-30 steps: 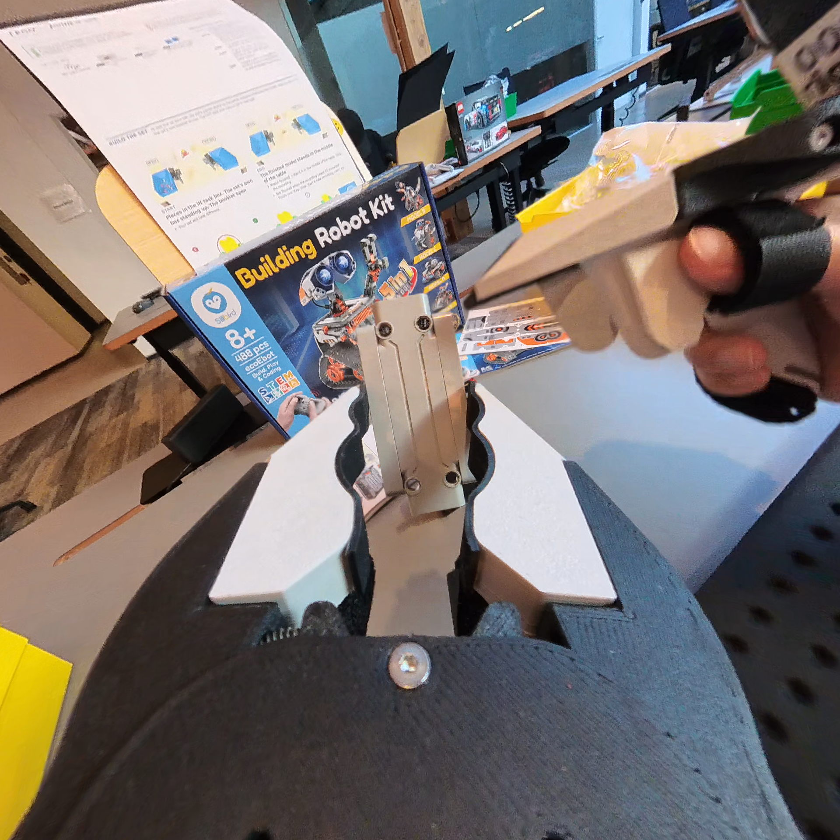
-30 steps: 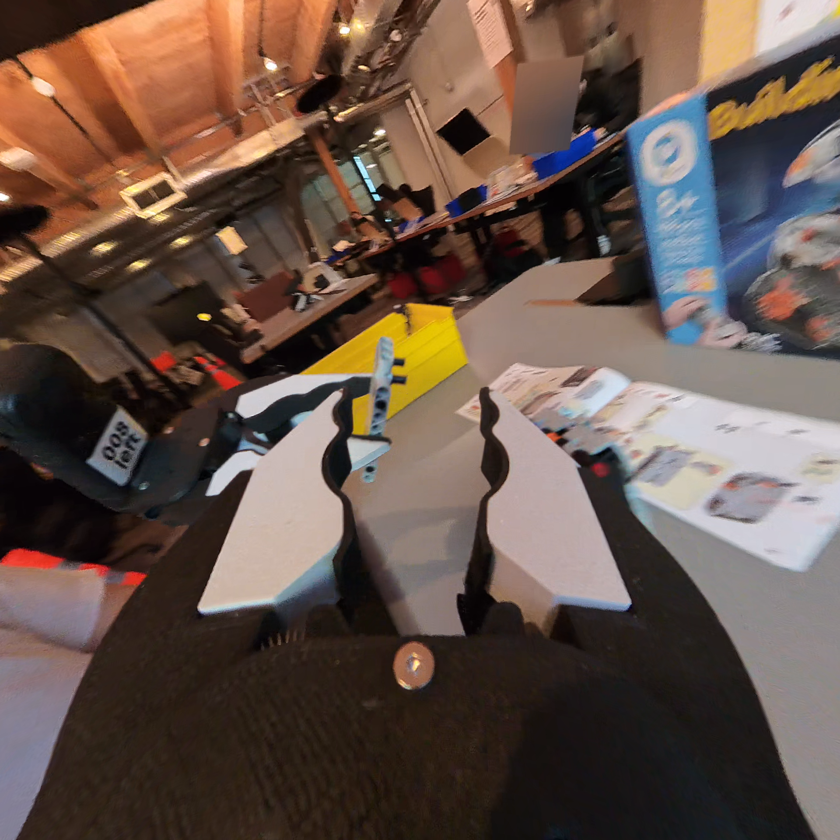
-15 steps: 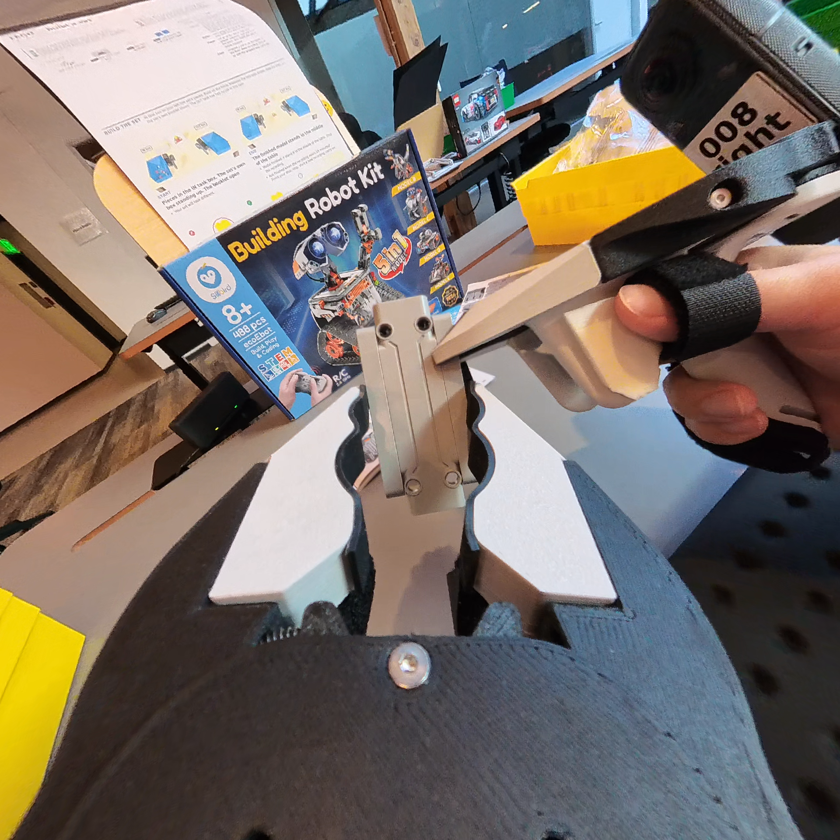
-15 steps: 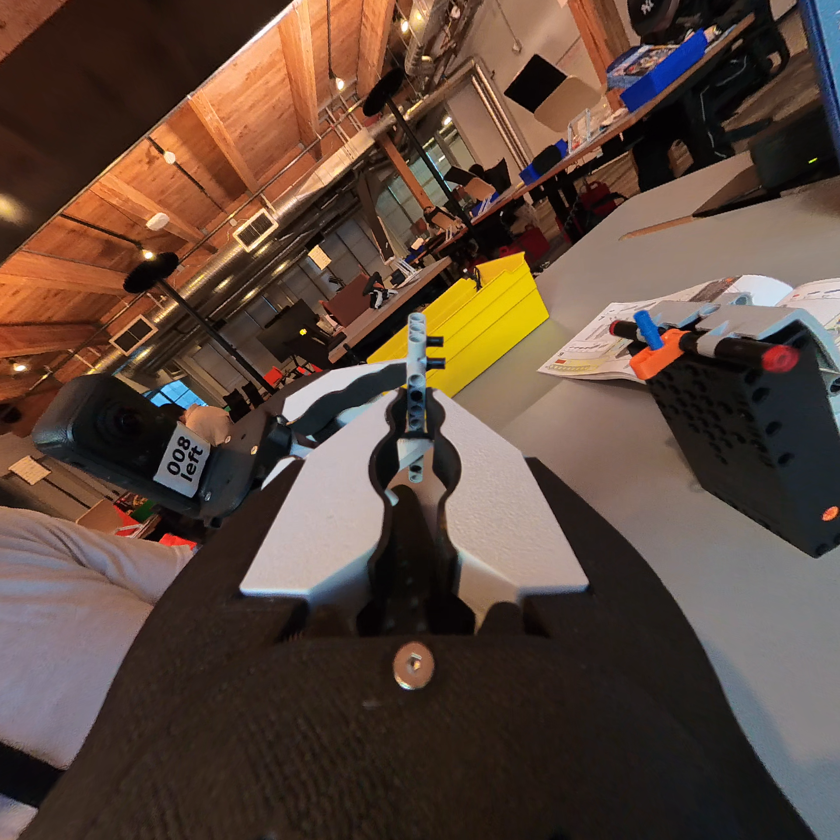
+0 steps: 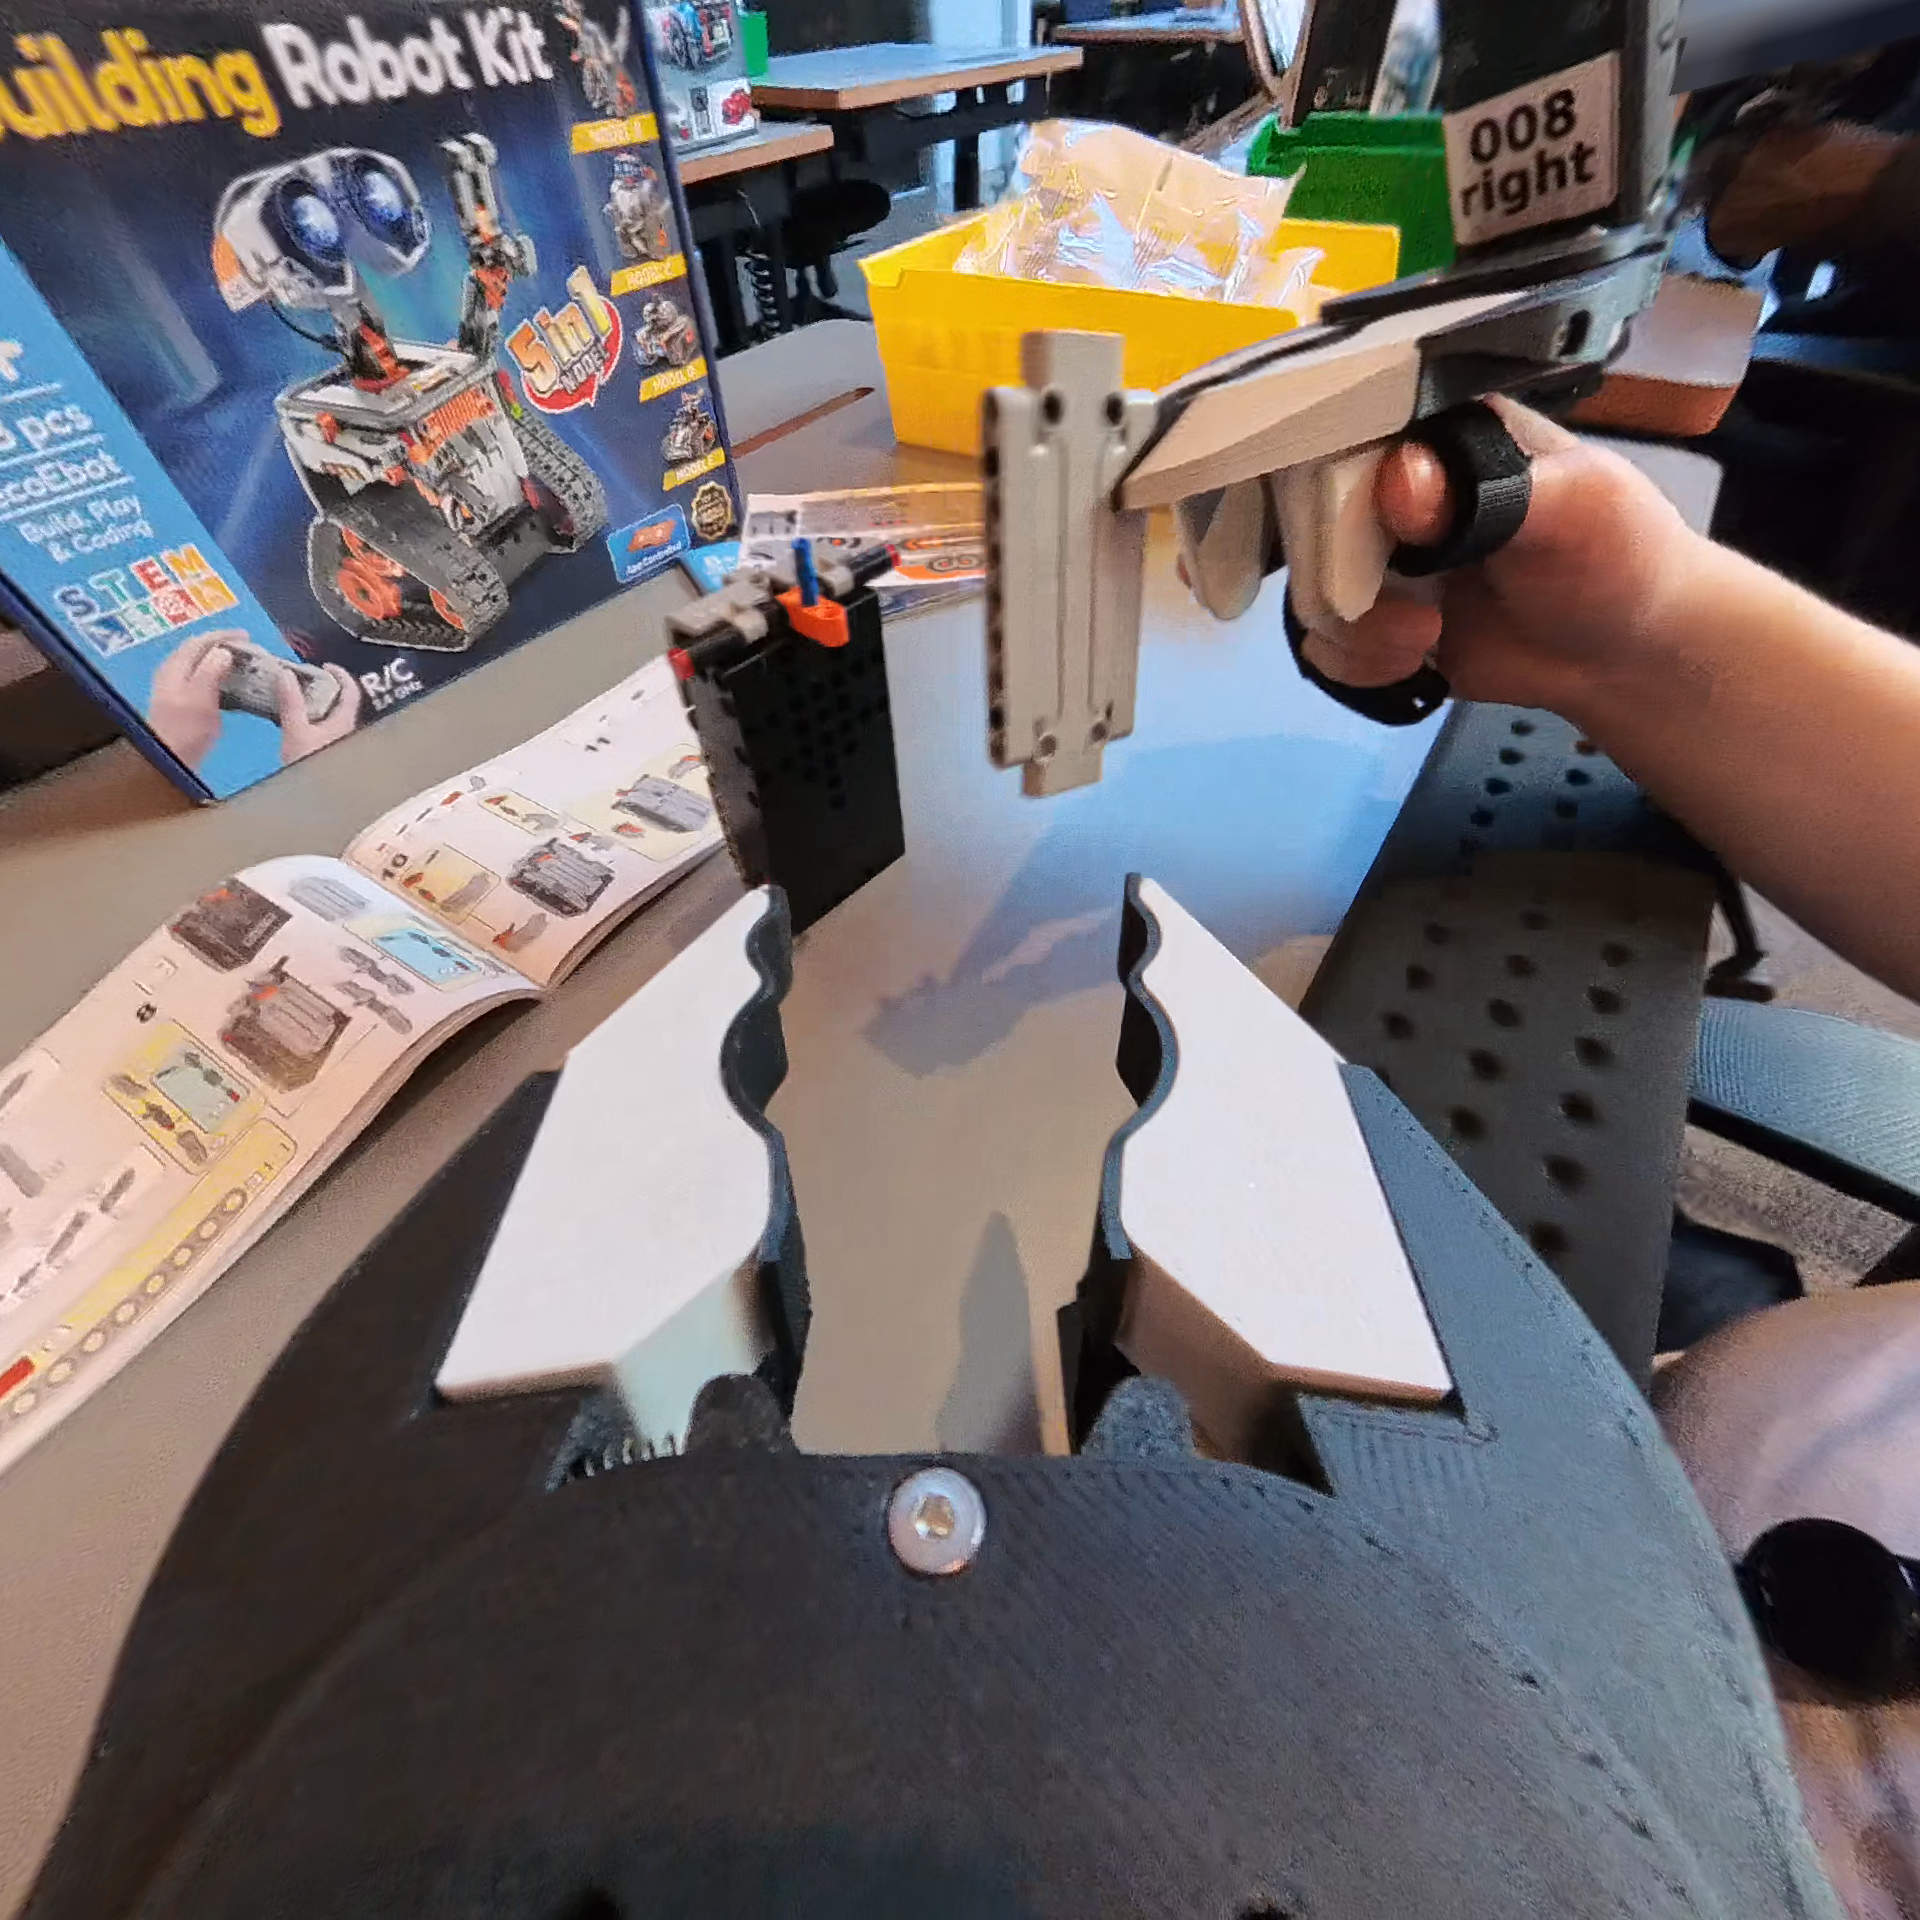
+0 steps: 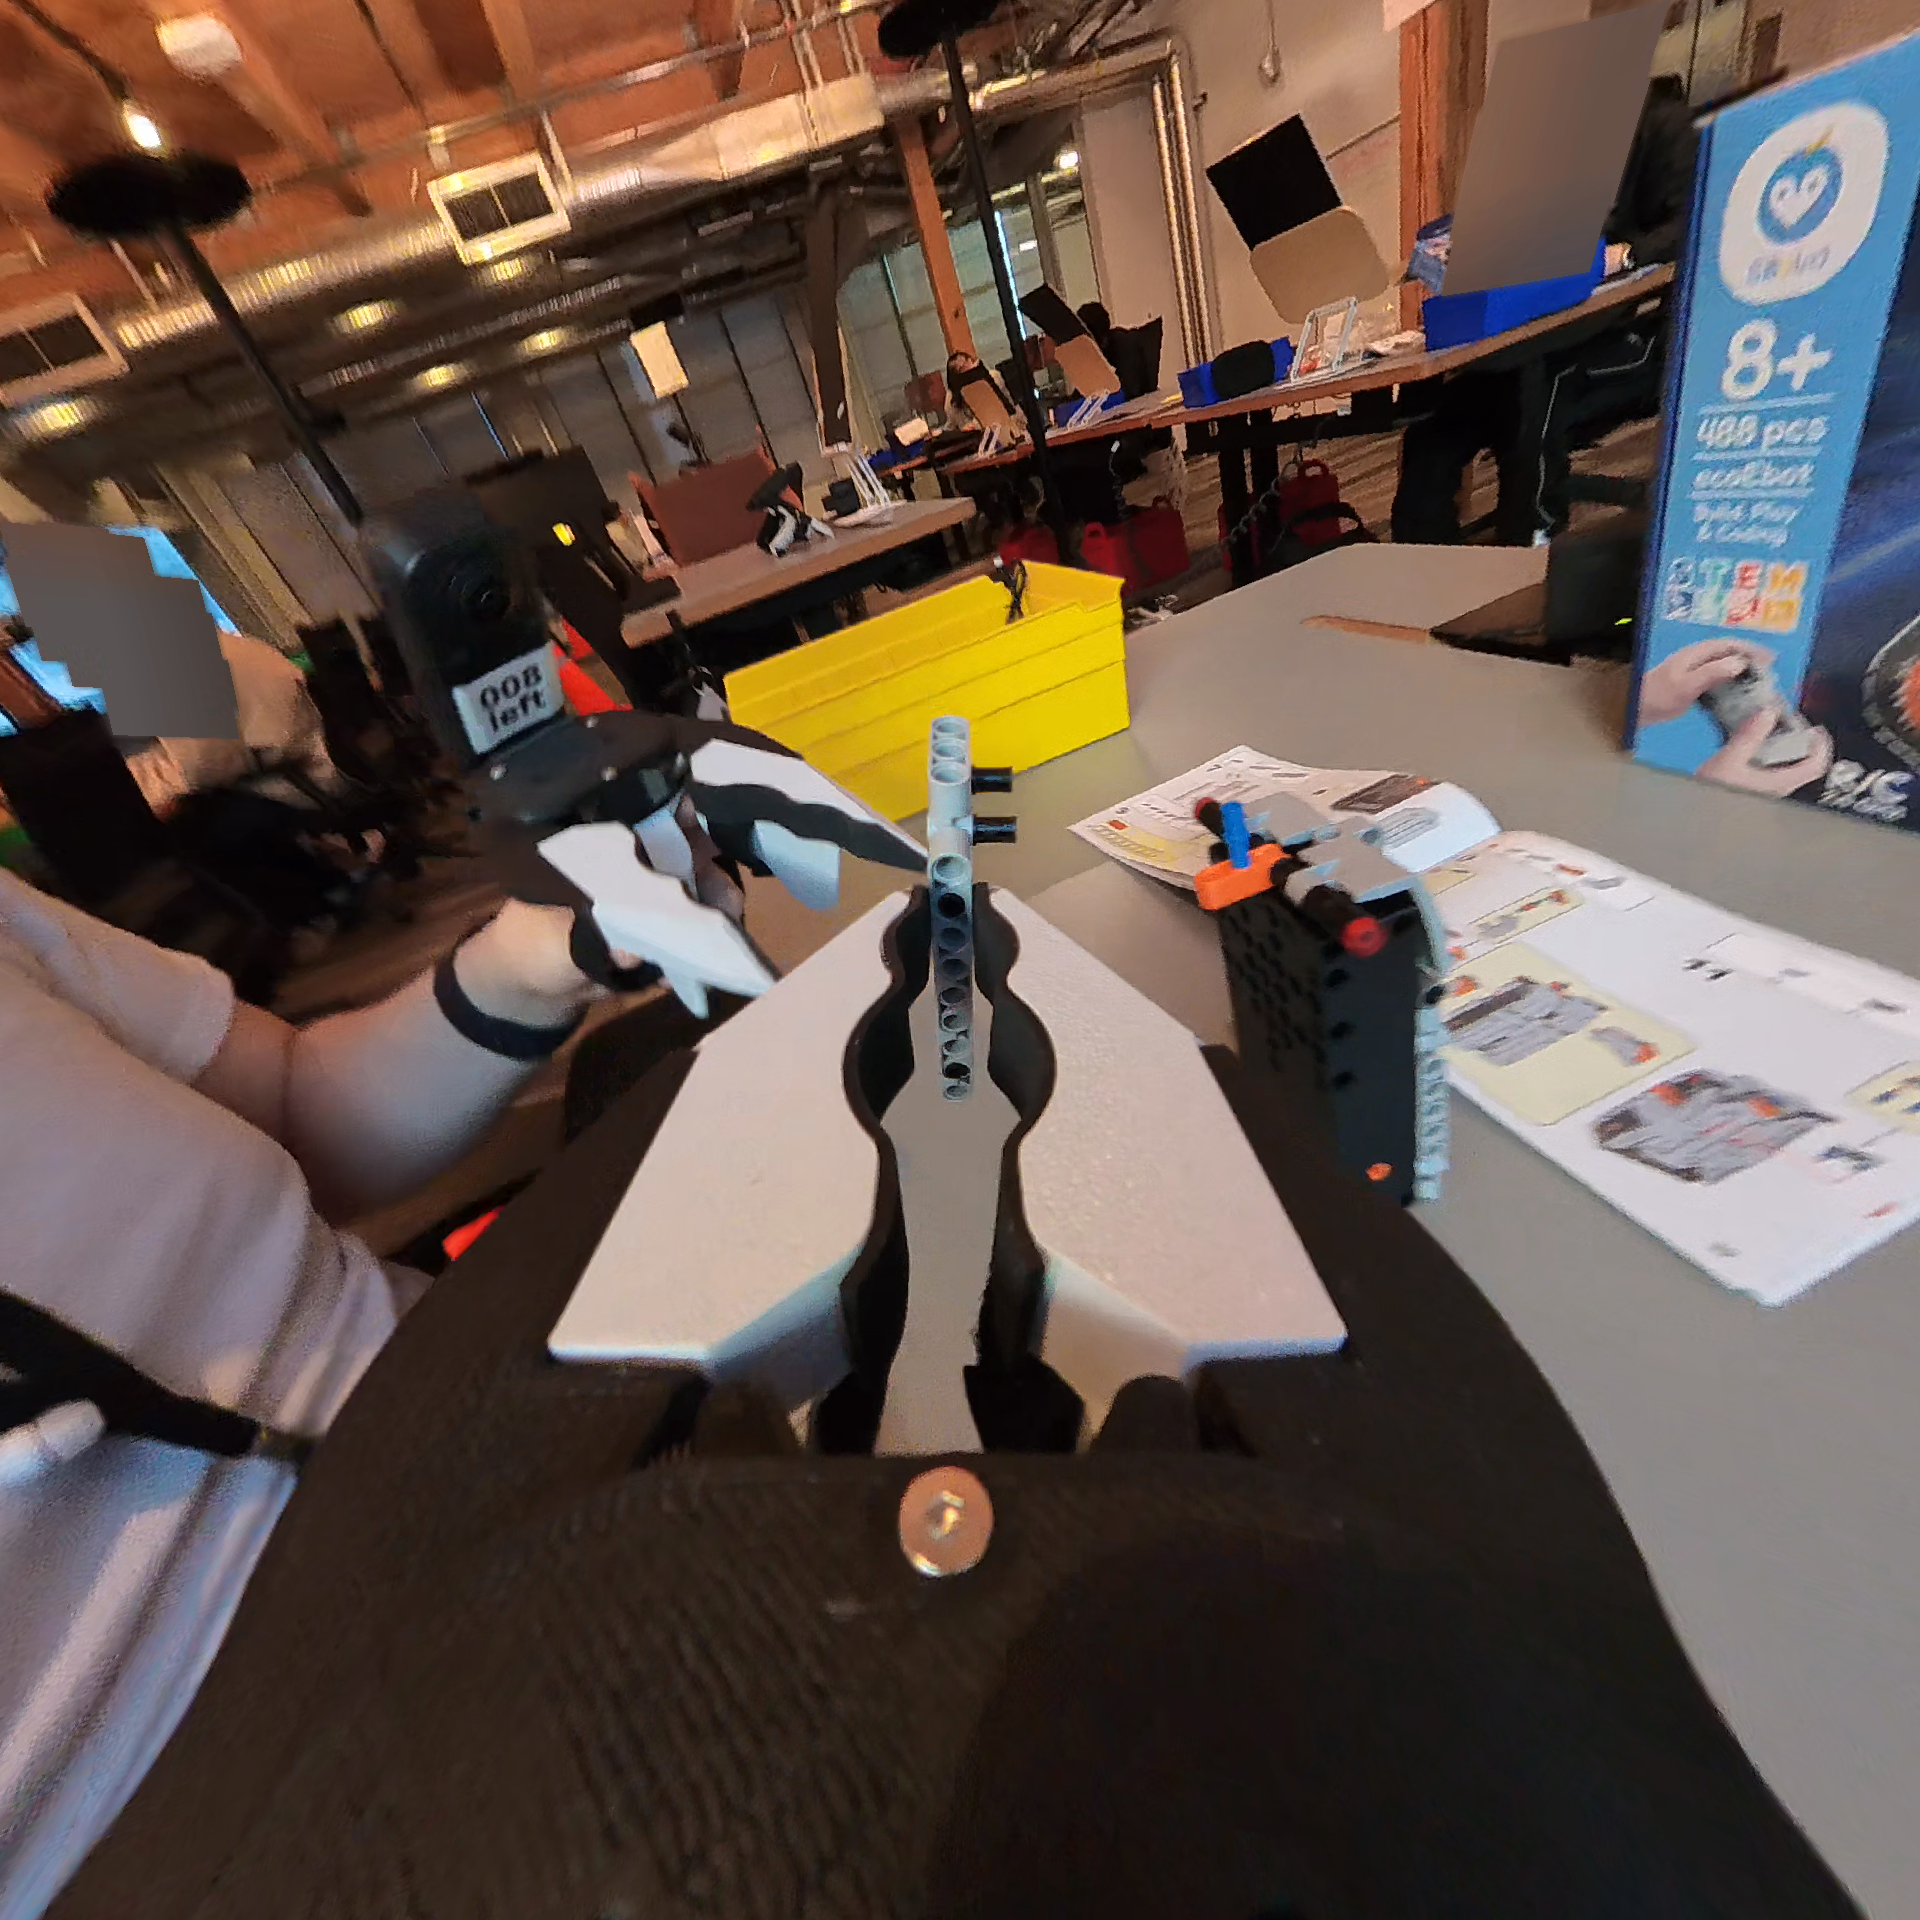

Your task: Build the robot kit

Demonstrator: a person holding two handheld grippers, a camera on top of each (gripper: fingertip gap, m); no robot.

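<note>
Grey table (image 5: 1226,790): kit box (image 5: 312,343) w/ print; right hand-held gripper (image 6: 951,935) pinching grey panel (image 5: 1060,582).

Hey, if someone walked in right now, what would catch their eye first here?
Probably the grey beam panel held upright in mid-air by the shut right gripper, above the open, empty left gripper. Behind it stand a black block assembly on the grey table, and the blue robot kit box at the far left.

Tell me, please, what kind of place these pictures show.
Probably a shared workshop or maker space: long work tables stand in rows under exposed wooden ceiling beams, and yellow parts bins, a robot kit box and an open instruction booklet lie on the near table.
</note>
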